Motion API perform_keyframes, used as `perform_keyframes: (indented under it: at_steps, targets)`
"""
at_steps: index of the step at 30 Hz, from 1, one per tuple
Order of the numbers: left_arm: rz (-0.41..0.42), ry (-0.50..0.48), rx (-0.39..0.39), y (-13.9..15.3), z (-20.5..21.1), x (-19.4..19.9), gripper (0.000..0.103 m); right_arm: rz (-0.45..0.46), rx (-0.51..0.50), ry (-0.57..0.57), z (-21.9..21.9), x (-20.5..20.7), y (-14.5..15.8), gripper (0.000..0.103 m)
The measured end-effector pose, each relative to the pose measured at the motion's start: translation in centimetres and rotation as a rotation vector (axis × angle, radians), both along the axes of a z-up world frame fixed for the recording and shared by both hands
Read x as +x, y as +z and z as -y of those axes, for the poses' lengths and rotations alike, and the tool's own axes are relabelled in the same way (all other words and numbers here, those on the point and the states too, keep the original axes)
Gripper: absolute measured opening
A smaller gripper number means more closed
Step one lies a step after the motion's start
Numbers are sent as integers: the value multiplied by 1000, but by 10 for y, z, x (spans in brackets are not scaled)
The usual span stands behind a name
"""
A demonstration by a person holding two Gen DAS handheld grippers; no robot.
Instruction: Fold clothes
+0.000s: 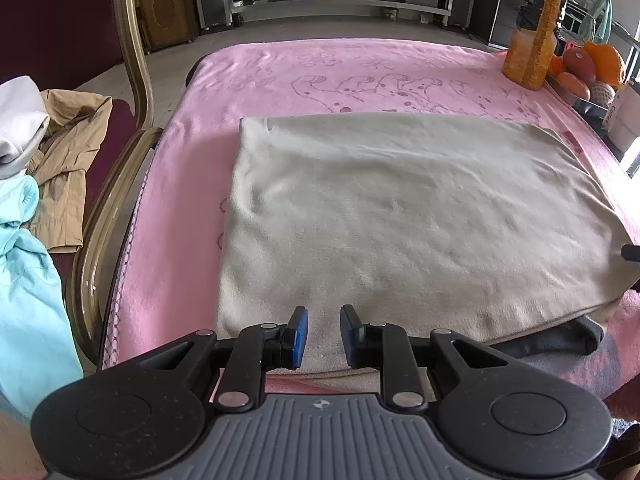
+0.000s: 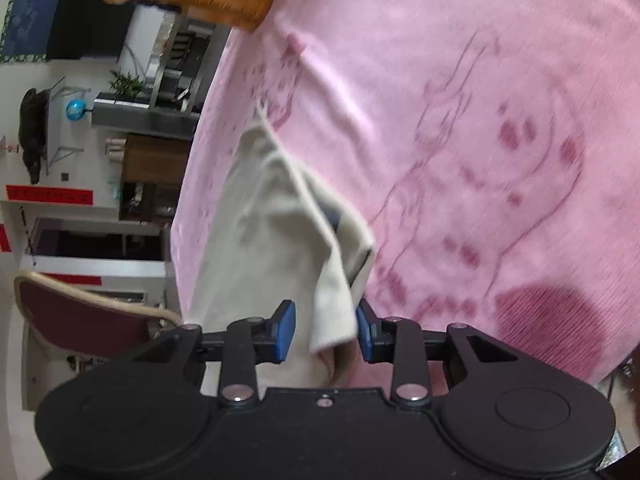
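Note:
A beige garment [image 1: 400,216] lies folded flat on the pink blanket [image 1: 192,168]. My left gripper [image 1: 324,332] hovers at the garment's near hem. Its blue pads [image 1: 298,330] stand apart, with flat cloth showing in the gap and nothing pinched. In the right wrist view a raised fold of the same garment [image 2: 280,216] hangs between the pads of my right gripper [image 2: 326,332]. The right pad [image 2: 364,330] touches the cloth, while the left pad stands clear of it. A black tip [image 1: 631,253] shows at the garment's right corner.
An orange bottle [image 1: 536,28] and fruit [image 1: 588,64] stand at the blanket's far right corner. A chair [image 1: 120,184] on the left holds tan [image 1: 68,152], white and light-blue clothes [image 1: 28,280]. A dark handle-shaped thing [image 1: 560,340] pokes out under the garment's near right edge.

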State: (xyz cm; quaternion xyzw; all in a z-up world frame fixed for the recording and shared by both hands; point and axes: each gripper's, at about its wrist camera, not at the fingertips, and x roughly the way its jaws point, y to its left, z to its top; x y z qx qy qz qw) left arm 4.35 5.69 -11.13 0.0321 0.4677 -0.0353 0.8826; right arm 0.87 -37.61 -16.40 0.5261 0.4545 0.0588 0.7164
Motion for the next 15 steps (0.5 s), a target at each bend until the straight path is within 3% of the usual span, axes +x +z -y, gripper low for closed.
perform_keyframes:
  at_steps: [5, 10, 13, 15]
  targets:
    - [-3, 18, -4, -1, -4, 2, 22, 55, 25, -33, -12, -6, 2, 46]
    - [-4, 48, -21, -1, -10, 4, 22, 103, -48, -55, -27, -2, 14, 45]
    - [-6, 79, -16, -2, -16, 6, 22, 104, -108, -149, -28, -3, 15, 44]
    - [-23, 104, -2, -4, -20, 8, 22, 98, -139, -193, -29, -2, 15, 35]
